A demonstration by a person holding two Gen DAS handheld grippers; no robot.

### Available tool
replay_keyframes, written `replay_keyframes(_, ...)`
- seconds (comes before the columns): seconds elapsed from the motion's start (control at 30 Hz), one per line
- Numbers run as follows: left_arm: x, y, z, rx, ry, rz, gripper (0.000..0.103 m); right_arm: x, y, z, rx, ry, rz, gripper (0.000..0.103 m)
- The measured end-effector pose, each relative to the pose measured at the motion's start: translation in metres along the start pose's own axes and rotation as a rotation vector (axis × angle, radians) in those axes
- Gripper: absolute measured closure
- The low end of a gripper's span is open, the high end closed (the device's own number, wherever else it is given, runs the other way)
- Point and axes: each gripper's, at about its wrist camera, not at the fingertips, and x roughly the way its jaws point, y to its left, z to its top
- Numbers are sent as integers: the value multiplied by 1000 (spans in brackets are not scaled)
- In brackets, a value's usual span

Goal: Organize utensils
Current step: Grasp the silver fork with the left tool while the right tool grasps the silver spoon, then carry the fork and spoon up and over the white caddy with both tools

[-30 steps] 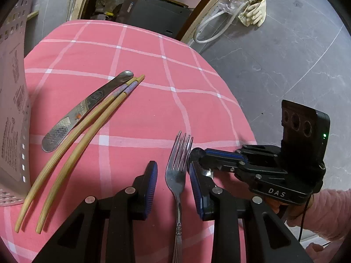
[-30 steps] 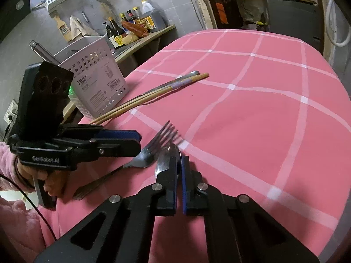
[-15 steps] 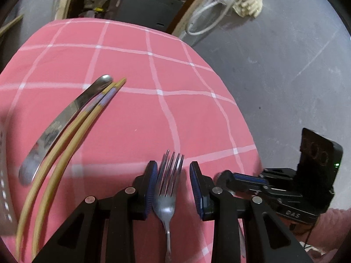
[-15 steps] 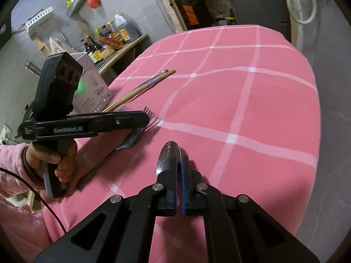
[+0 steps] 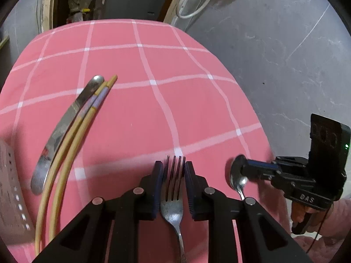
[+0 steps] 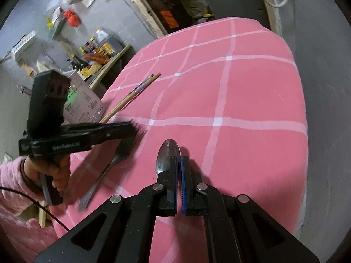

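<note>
At the bottom centre of your left wrist view, your left gripper [image 5: 174, 175] has its jaws just drawn inward onto the fork [image 5: 174, 199]; the blue pads sit against both sides of the fork's head, the tines poke out ahead of them, and the handle runs back toward the lower edge. Left of that, the knife [image 5: 65, 129] and the pair of chopsticks [image 5: 74, 140] lie side by side, touching, on the pink checked tablecloth [image 5: 136, 114]. A corner of the white perforated basket [image 5: 11, 188] shows at the left edge.

Lower centre of your right wrist view, your right gripper [image 6: 178, 164] has its fingers pressed together on the spoon [image 6: 167, 155], whose bowl sticks out just beyond and left of the tips. In the left wrist view the same gripper enters from the right edge with the spoon's bowl at its tip, just beside your left gripper, over the cloth near the table's edge.
</note>
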Motion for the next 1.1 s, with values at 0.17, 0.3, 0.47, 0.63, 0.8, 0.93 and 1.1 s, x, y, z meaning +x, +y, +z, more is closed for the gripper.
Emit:
replay_keyframes(0.17, -13, -1, -10, -10, 22, -9, 100, -2, 1, -8, 54, -13, -12, 100)
replay_keyframes(0.3, -17, -1, -20, -27, 40, -28, 100, -7, 5, -13, 92, -34, -23, 101)
replay_keyframes(0.47, -43, -10, -27, 10, -20, -21, 100, -25, 24, -12, 69, -102, -62, 102)
replay_keyframes(0.63, -90, -29, -26, 97, -155, 45, 100, -50, 61, 0, -20, -194, -118, 102)
replay_keyframes(0.8, -138, -36, -19, 131, -291, 108, 100, -75, 91, 25, -60, -303, -134, 102)
replay_keyframes(0.93, -178, -32, -6, 104, -408, 133, 100, -93, 117, 54, -97, -411, -105, 102)
replay_keyframes(1.1, -238, -28, 10, 95, -553, 177, 100, -112, 161, 94, -174, -540, -56, 102)
